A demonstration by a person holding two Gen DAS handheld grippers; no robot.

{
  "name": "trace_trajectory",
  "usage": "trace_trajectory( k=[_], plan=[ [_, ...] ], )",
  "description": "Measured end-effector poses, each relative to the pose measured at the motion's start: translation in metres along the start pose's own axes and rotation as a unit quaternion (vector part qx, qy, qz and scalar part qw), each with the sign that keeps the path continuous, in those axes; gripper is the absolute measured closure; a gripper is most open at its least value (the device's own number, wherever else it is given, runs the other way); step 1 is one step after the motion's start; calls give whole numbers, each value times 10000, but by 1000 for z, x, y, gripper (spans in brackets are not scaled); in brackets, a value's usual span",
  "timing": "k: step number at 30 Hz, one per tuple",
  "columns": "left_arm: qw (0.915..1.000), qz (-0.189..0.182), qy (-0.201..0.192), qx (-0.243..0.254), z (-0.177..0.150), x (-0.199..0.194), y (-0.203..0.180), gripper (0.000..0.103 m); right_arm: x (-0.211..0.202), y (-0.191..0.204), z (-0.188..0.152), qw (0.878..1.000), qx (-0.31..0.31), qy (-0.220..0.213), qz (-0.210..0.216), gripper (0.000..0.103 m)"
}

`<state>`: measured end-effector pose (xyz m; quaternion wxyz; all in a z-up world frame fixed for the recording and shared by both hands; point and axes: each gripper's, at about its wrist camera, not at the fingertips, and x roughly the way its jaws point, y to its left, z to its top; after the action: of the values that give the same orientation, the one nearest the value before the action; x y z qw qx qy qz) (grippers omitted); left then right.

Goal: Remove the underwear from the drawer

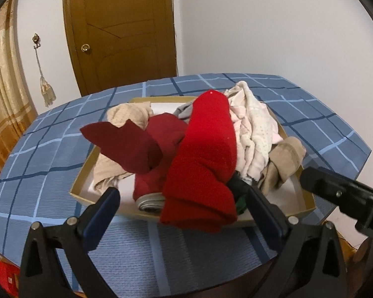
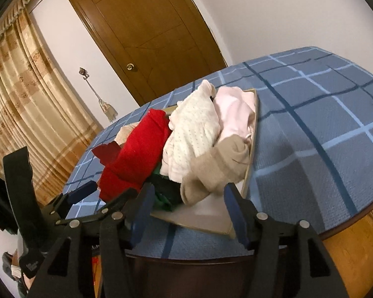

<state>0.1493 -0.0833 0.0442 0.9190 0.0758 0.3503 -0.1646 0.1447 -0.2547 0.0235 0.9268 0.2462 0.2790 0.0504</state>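
1. Left gripper (image 1: 184,198), black with blue pads, sat low centre in the left wrist view with its jaws spread wide. Nothing was pinched; the bright red knit garment (image 1: 201,159) draped between and beyond the pads, probably so a close would catch its hanging edge.
2. Right gripper (image 2: 187,203) filled the bottom centre of the right wrist view, jaws part open and empty. A beige ribbed sock-like piece (image 2: 216,171) lay just ahead of the gap, untouched; looked like an approach pose.
3. The right gripper also poked in at the right edge of the left wrist view, beside the heap, both tools converging on the near side.
4. Underwear pile was still in the shallow tan cardboard drawer tray (image 1: 83,193), middle of both frames: dark maroon cloth (image 1: 126,146) centre-left, cream dotted fabric (image 2: 191,136) and pale pink fabric (image 2: 236,114) toward upper right. Heaped over the rim, so the top pieces were easiest to grab.
5. Tray rested on the blue checked tablecloth (image 1: 47,154), with free cloth around it, likely the drop zone.
6. Brown wooden door (image 1: 121,32) upper centre, gold curtain (image 2: 24,94) at left. Background only.
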Motion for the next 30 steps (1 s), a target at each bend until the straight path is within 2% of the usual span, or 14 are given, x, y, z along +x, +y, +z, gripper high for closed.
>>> trace_trajectory(
  k=[4,14,20,24,30],
  plan=[
    [9999,41,28,-100,0,-2,6,1,0,3,2,9998,-21,-170,-128,42],
    [9998,124,20,-149,-5,-6,11,1,1,9,-2,9993,-170,-315,-110,41],
    [9995,198,-51,-222,-9,-16,12,1,-12,20,-4,9969,-413,-640,-174,41],
    [9995,208,-75,-242,-13,-23,13,1,-19,21,-6,9965,-352,-745,-147,35],
    [9992,234,-148,-277,-15,-35,14,1,-26,27,-10,9960,-399,-794,-117,35]
  ],
)
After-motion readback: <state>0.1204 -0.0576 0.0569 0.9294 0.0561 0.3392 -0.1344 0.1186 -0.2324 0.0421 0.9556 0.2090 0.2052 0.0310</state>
